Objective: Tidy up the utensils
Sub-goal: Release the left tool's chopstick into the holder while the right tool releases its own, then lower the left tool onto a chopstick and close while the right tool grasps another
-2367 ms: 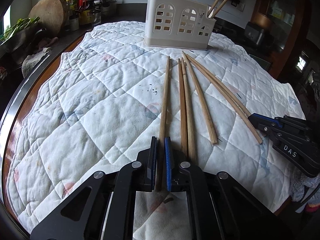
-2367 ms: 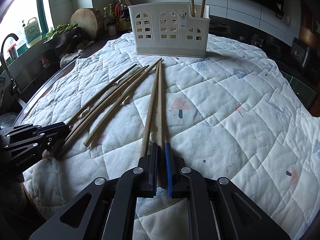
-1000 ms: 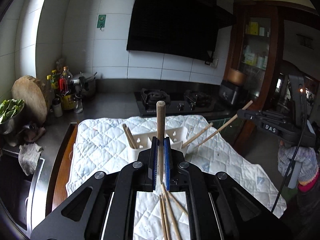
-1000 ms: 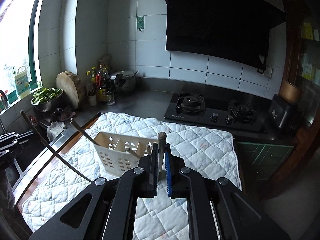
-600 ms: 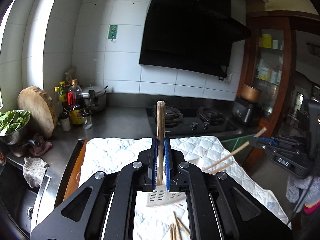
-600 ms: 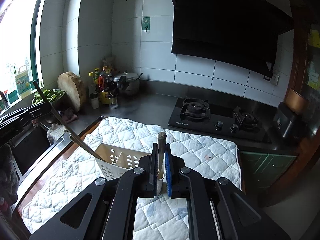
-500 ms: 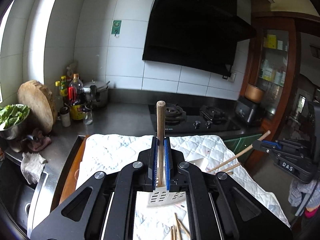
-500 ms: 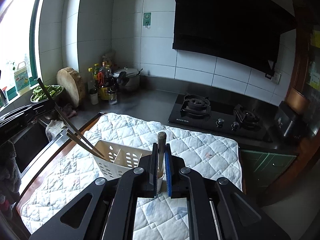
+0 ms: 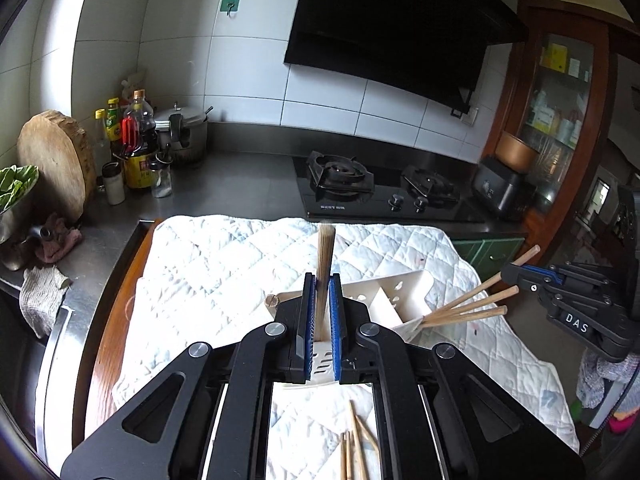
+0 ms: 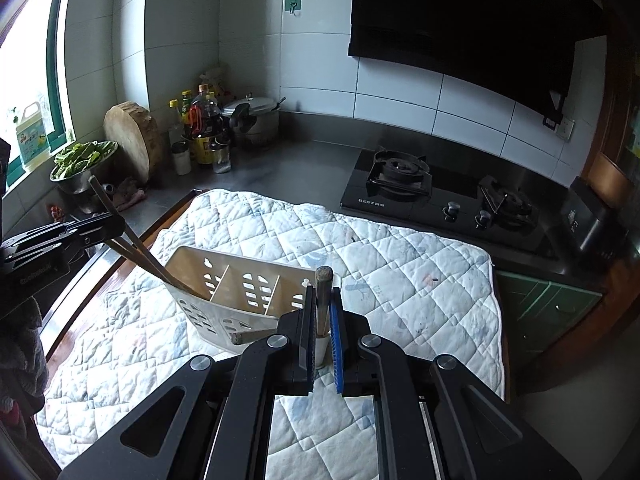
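Left wrist view: left gripper (image 9: 321,312) clamped on one blurred chopstick (image 9: 325,264), upright over the white holder (image 9: 404,292). Three chopsticks (image 9: 472,310) already leaning out of the holder's right end; several more (image 9: 354,452) lying loose on the quilt (image 9: 224,264) nearer than the holder, cut off by the frame. Holder mostly hidden behind the jaws.

Right wrist view: right gripper (image 10: 322,320) pinching another chopstick (image 10: 322,300), upright at the holder's (image 10: 236,292) right end; lower tip hidden, entry uncertain.
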The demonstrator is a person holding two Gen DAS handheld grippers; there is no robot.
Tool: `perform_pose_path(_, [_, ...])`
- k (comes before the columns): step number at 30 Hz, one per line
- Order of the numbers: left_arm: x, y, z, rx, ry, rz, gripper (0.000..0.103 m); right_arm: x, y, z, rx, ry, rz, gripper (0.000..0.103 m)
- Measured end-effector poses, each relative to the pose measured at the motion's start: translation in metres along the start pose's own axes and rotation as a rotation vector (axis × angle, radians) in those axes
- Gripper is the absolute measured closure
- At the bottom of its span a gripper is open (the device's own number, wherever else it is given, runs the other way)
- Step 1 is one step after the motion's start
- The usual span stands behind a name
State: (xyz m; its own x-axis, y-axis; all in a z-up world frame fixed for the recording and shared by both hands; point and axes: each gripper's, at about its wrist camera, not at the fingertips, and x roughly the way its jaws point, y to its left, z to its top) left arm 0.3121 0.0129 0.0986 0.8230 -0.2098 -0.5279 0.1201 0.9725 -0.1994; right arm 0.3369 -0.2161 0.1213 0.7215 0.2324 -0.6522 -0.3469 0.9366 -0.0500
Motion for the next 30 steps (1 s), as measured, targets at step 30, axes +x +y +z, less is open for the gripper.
perform_pose_path(30, [-0.120,-0.017,-0.101,0.094,-0.066,0.027,0.063,-0.096,0.050,-0.135,-0.019,-0.111,0.076,0.081])
